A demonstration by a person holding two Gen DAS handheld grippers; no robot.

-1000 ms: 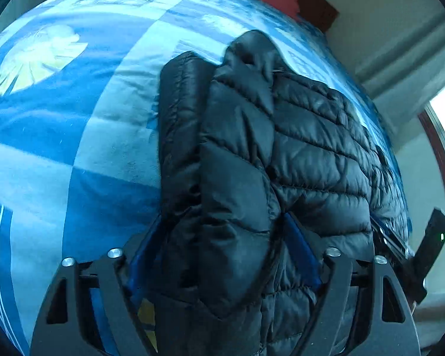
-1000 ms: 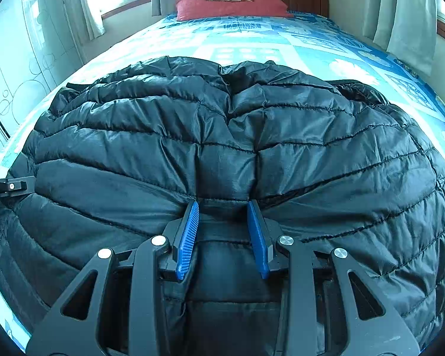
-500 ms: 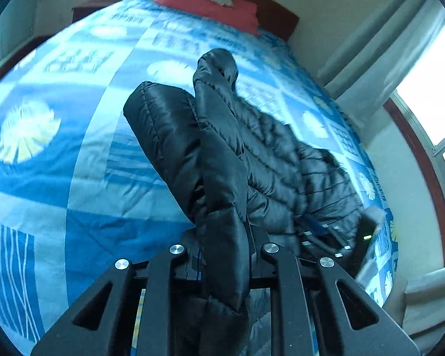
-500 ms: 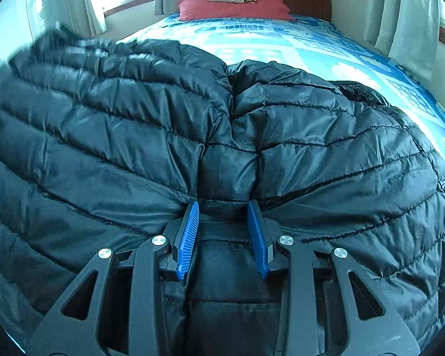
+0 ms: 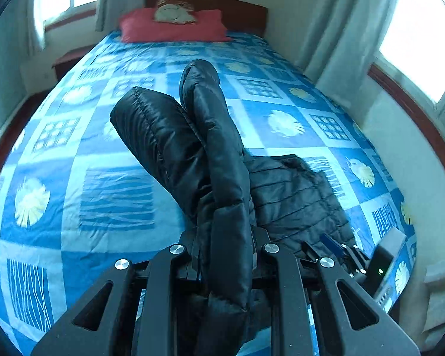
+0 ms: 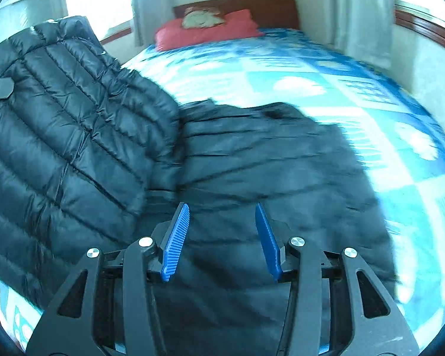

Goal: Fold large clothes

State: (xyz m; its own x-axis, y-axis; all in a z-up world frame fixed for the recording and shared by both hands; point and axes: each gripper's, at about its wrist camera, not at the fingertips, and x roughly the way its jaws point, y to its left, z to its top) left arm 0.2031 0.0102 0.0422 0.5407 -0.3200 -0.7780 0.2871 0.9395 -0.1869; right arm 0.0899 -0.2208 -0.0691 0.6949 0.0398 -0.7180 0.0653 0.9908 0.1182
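Observation:
A black quilted puffer jacket (image 5: 293, 195) lies on the blue patterned bedspread (image 5: 115, 195). My left gripper (image 5: 225, 246) is shut on a fold of the jacket and holds that part (image 5: 192, 136) lifted off the bed. In the right wrist view the lifted part (image 6: 68, 136) stands at the left and the flat part (image 6: 267, 160) lies ahead. My right gripper (image 6: 222, 237) is open with nothing between its blue pads (image 6: 175, 243), just above the flat part. It also shows at the lower right of the left wrist view (image 5: 350, 255).
A red pillow (image 5: 175, 26) with a small cushion lies at the wooden headboard (image 5: 237, 9). Curtains and windows (image 5: 415, 29) line the right wall. A nightstand (image 5: 68, 59) stands left of the bed. The bedspread (image 6: 311, 68) stretches beyond the jacket.
My left gripper has closed on the jacket fold and lifted it up. My right gripper has opened wider and let go of the jacket hem.

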